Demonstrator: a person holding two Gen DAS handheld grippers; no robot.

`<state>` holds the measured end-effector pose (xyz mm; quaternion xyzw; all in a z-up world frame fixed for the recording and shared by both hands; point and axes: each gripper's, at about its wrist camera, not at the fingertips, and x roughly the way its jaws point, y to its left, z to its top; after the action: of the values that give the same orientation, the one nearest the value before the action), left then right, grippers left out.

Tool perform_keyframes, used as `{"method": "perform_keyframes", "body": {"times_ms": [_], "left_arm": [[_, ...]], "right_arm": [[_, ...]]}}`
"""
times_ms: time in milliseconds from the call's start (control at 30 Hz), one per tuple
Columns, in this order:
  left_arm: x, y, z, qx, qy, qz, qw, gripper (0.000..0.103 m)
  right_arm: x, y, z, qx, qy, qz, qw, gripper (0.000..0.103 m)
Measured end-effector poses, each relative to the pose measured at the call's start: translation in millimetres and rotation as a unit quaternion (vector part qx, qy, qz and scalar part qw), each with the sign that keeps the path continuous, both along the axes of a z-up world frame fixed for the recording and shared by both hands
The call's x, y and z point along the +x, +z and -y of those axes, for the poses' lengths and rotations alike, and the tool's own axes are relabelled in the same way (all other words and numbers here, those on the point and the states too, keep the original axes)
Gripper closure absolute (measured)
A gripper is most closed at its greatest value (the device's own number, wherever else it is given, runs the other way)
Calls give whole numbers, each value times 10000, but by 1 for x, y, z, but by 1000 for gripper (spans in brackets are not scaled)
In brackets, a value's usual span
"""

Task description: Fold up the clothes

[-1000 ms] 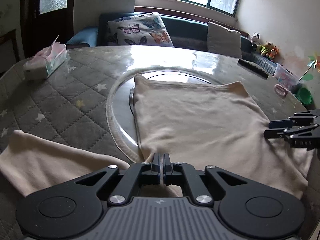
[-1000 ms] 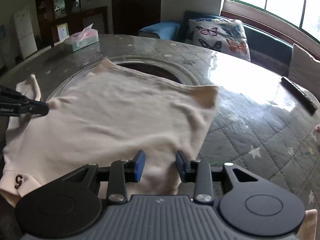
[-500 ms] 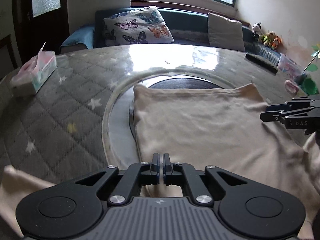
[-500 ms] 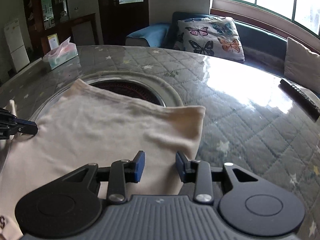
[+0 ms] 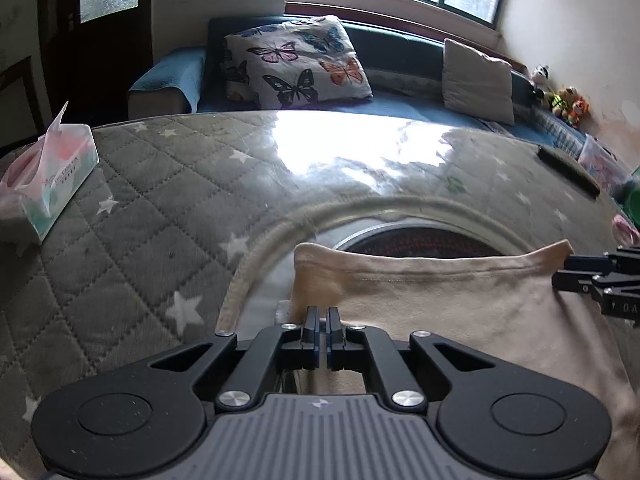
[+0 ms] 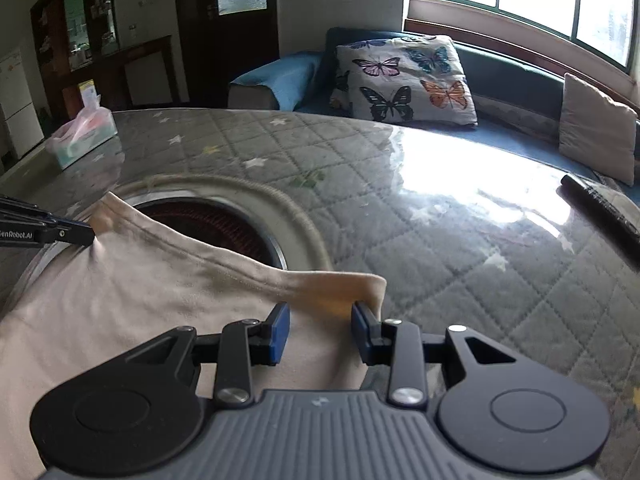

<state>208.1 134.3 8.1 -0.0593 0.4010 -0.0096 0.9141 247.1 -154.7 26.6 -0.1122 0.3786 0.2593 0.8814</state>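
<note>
Left hand-held gripper (image 5: 322,322) pinched on the beige shirt (image 5: 460,304) edge; right hand-held gripper (image 6: 320,326) wide, straddling its corner.

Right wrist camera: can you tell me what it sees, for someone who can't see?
The open right gripper straddles one corner of a beige shirt on a quilted grey table. The left gripper holds the other corner.

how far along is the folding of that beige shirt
Early to midway, by the look of it. Done: the beige shirt lies spread over the table, hem edge across the round inset. In hand: the left gripper is shut on the hem's left corner; the right gripper is open around the other corner, not yet clamped. Left: close the right gripper, then make the fold; no finished fold is visible.
</note>
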Motion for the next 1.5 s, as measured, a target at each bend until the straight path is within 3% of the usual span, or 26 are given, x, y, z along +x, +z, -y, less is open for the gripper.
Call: {"method": "perform_keyframes", "body": {"times_ms": [67, 133, 200, 300, 467, 500, 533, 733, 1033, 1167, 1300, 1500], "left_arm": [[-2, 1, 3, 24, -19, 38, 10000, 95], [-10, 5, 9, 100, -80, 94, 9999, 78], [-22, 9, 15, 197, -132, 155, 9996, 67], [-40, 18, 26, 254, -288, 247, 9990, 61], [-85, 32, 48, 368, -563, 411, 9969, 27], [-94, 33, 52, 349, -643, 442, 9963, 10], [-105, 35, 56, 310, -743, 510, 9954, 0], [-156, 37, 88, 482, -1123, 741, 9897, 0], [-191, 24, 122, 969, -1354, 977, 9812, 0], [-189, 23, 134, 1056, -1446, 1093, 9777, 0], [-186, 15, 150, 1154, -1635, 1095, 9736, 0], [-199, -4, 166, 1468, -2008, 1046, 9629, 0]], "right_arm": [[0, 3, 1, -22, 12, 16, 10000, 69], [-1, 5, 2, -44, 24, 32, 10000, 68], [-1, 8, 3, -66, 36, 48, 10000, 68], [-14, 15, 5, -117, 153, 59, 9998, 64], [-70, 26, 5, -324, 655, 54, 9973, 60], [-84, 26, 4, -377, 787, 49, 9962, 56], [-98, 26, 3, -426, 919, 47, 9948, 55], [-168, 19, -7, -588, 1479, 37, 9873, 55], [-232, 6, 6, -913, 1612, 392, 9819, 51], [-243, 13, 20, -776, 1536, 384, 9843, 51], [-237, 22, 35, -437, 997, 431, 9931, 51], [-238, 8, 45, -529, 882, 233, 9944, 52]]}}
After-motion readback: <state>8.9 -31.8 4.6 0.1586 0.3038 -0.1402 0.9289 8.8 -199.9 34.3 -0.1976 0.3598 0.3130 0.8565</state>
